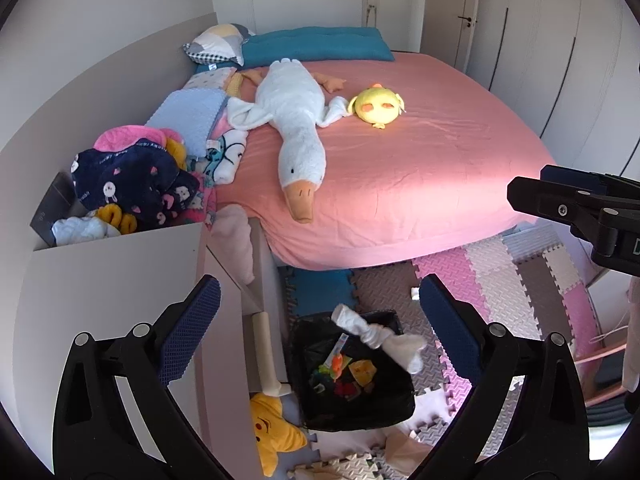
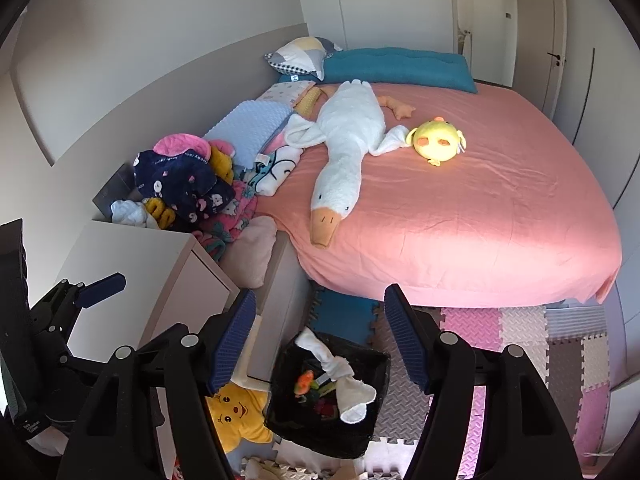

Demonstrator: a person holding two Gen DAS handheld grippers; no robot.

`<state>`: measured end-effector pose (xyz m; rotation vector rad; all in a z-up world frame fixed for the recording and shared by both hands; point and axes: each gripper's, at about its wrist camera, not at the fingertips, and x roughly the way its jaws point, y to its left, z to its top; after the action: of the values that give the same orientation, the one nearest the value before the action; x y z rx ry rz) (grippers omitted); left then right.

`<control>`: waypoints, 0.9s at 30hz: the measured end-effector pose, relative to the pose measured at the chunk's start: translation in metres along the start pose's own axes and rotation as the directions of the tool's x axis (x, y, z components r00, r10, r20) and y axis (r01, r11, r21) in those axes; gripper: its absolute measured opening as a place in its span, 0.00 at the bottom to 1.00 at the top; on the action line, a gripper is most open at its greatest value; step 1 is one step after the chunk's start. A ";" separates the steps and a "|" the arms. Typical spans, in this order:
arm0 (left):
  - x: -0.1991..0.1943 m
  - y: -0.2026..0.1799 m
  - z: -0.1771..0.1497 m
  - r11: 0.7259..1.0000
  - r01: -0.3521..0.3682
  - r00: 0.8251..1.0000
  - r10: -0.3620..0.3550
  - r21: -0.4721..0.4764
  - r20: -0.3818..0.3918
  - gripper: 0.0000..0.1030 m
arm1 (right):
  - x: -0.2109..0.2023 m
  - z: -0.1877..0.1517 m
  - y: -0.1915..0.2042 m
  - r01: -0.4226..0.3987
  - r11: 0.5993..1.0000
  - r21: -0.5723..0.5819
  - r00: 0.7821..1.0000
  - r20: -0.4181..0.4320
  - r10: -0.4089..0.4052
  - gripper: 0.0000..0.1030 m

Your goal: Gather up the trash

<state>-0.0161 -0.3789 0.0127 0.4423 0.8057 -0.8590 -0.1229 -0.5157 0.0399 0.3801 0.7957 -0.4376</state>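
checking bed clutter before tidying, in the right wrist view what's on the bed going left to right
navy printed garment → light blue blanket → white goose plush → yellow chick plush

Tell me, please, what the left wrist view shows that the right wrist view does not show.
Only the left wrist view shows the open left gripper head-on and a small white scrap on the mat. Only the right wrist view shows the right gripper head-on. Both share the black bin with a white twisted cloth above it, neither gripper touching the cloth, and the goose plush.
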 end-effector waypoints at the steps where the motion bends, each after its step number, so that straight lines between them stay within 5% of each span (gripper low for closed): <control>1: 0.000 0.001 -0.001 1.000 -0.002 1.000 0.002 -0.005 -0.003 0.93 | 0.000 0.000 0.000 0.000 1.000 0.000 1.000 -0.001 0.000 0.66; 27: -0.007 0.014 -0.006 0.998 0.023 1.000 -0.022 -0.063 0.009 0.93 | -0.001 -0.004 0.013 -0.007 1.000 -0.028 1.000 -0.016 0.007 0.66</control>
<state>-0.0101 -0.3636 0.0149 0.3747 0.8290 -0.8533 -0.1192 -0.5027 0.0405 0.3606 0.8145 -0.4170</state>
